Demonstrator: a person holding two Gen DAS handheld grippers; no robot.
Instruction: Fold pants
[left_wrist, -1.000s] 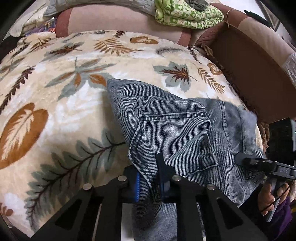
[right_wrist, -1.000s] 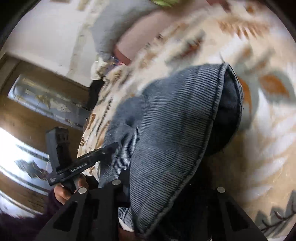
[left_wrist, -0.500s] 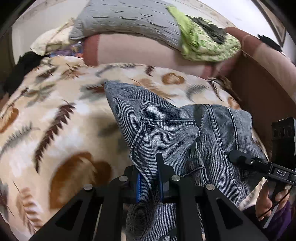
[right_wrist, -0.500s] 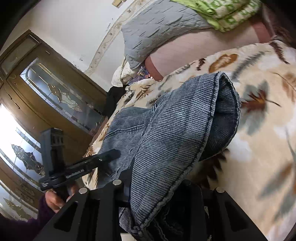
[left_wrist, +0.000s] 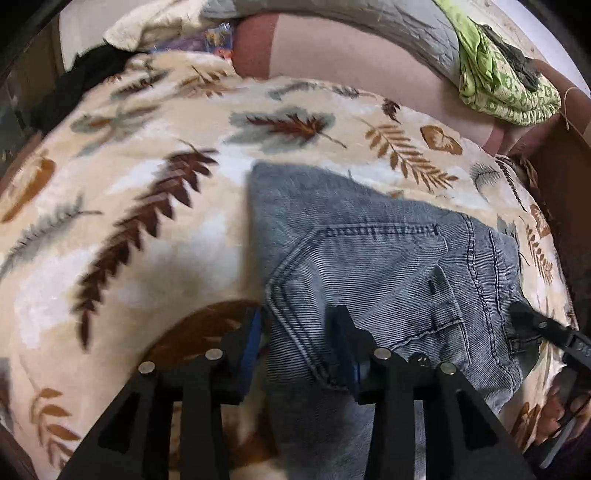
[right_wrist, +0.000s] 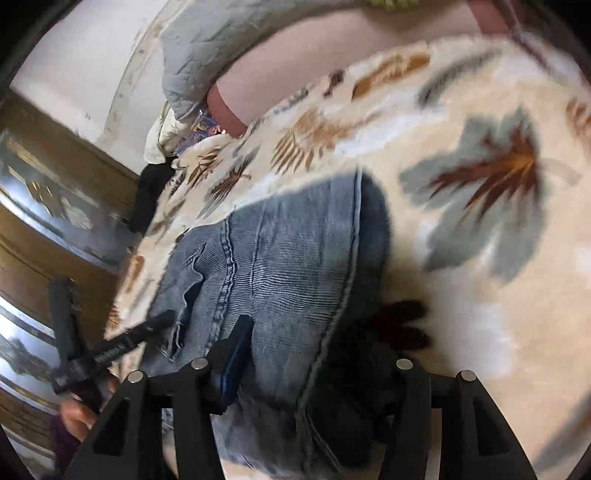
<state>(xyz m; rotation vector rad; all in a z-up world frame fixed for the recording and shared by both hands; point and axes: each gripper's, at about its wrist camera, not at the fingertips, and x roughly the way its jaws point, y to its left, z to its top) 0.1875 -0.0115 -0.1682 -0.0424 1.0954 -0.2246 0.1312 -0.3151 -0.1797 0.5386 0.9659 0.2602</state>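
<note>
Released since a second ago — jeans (left_wrist: 388, 258) now flat on blanket (left_wrist: 147, 229). Left gripper (left_wrist: 299, 339) and right gripper (right_wrist: 317, 350) angled downward, jaws opening, denim between but unclamped.

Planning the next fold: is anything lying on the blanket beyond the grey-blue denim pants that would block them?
Nothing visible does. The leaf-print blanket beyond the grey-blue denim pants lies bare up to the pillows.
</note>
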